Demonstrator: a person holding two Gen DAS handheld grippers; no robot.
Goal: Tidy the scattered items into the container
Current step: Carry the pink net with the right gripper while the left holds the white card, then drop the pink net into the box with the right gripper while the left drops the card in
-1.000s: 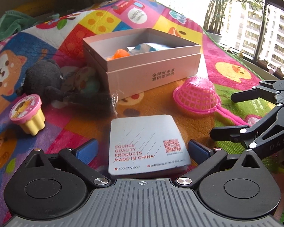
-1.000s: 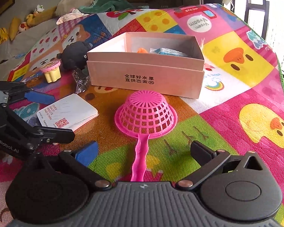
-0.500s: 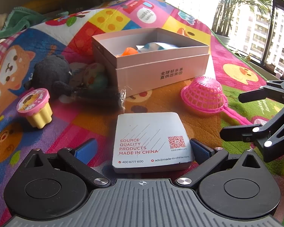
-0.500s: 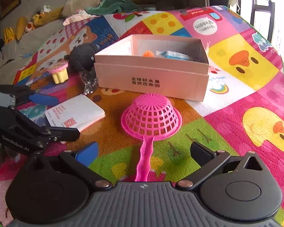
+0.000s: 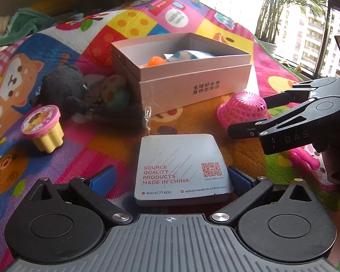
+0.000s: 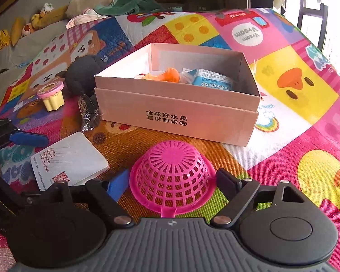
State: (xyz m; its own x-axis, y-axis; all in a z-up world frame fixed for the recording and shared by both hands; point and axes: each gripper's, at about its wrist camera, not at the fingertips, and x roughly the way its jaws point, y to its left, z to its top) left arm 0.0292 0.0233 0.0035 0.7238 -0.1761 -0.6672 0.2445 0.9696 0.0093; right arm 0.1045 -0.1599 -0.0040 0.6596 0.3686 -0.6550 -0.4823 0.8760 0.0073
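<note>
A white notepad (image 5: 181, 163) lies flat on the play mat between the fingers of my left gripper (image 5: 170, 176), which stands open around it. An upturned pink strainer (image 6: 172, 176) sits between the fingers of my right gripper (image 6: 172, 181). Those jaws are closing, with the pads close beside the strainer's rim. The pink cardboard box (image 6: 176, 117) stands just beyond and holds an orange toy (image 6: 167, 76) and a blue-white packet (image 6: 210, 80). In the left wrist view the right gripper (image 5: 249, 117) reaches in from the right over the strainer (image 5: 242, 111).
Left of the box (image 5: 192, 86) lie a black plush toy (image 5: 61, 88), a clear wrapped packet (image 6: 88, 113) and a yellow cupcake toy with a pink lid (image 5: 43, 129). Pillows, cloths and soft toys lie at the far left. Windows run along the right side.
My right gripper moved forward along the handle, so the strainer's bowl now sits between its fingers, and its jaws have narrowed. The left gripper stays open around the notepad.
</note>
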